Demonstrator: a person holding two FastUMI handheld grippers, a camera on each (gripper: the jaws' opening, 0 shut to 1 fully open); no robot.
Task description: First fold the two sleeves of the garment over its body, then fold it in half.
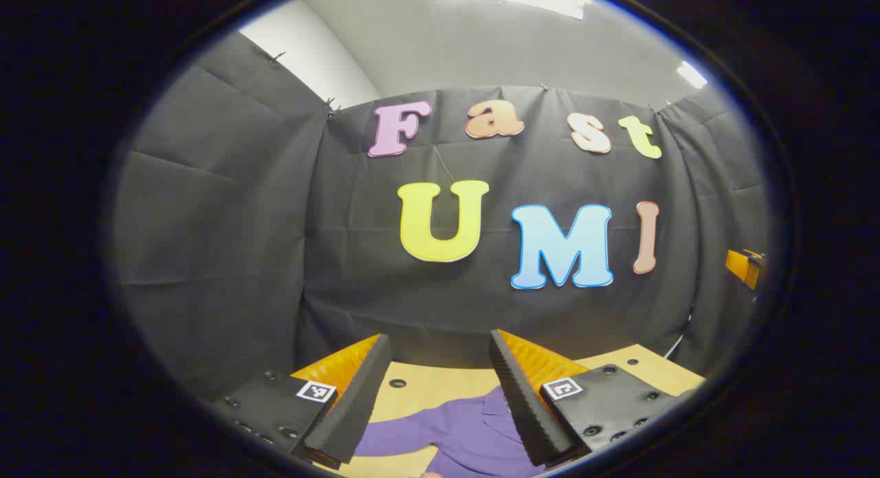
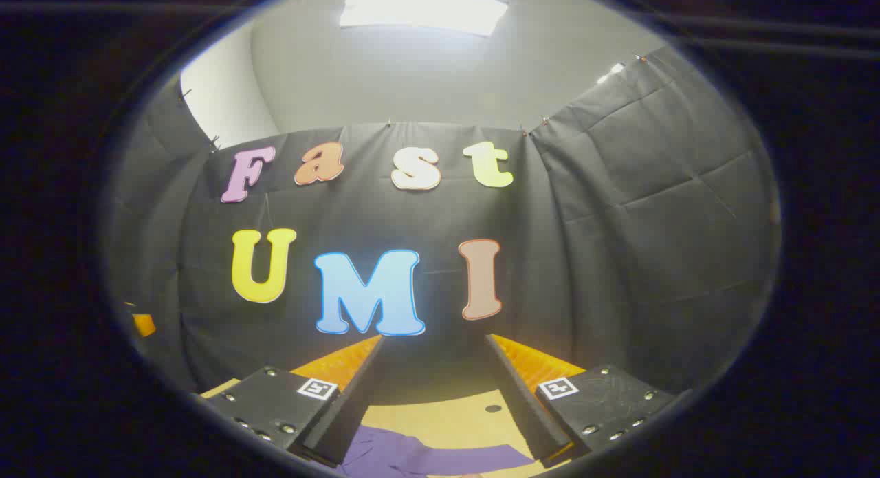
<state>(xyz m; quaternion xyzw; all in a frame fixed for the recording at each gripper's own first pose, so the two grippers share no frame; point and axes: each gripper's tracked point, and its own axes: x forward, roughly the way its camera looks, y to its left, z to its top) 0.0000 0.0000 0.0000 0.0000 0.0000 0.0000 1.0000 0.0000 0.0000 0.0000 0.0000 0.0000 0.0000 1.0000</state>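
Right now both grippers are held high and level, pointed at the booth's black cloth wall rather than down at the work, so the garment (image 1: 474,433) lies below and ahead of the fingers in each case. In the left gripper view the left gripper (image 1: 440,395) has its two fingers spread wide with nothing between them, and the purple shirt shows in the gap beneath, its collar (image 1: 496,404) near the right-hand finger and one sleeve (image 1: 399,438) running off toward the left-hand finger. In the right gripper view the right gripper (image 2: 436,395) is likewise spread apart and empty, and a purple sleeve (image 2: 440,457) stretches crosswise under the fingers, its long axis running side to side. The shirt lies flat on a light wooden table (image 2: 454,419) with small dark holes in it. Judging from this, no fold has begun; each gripper would need to tip down and drop to its own nearby sleeve, and neither looks clearly nearer. An orange part of the other gripper peeks in at the edge (image 1: 744,266). Above are a pale ceiling and a bright light panel (image 2: 423,10).
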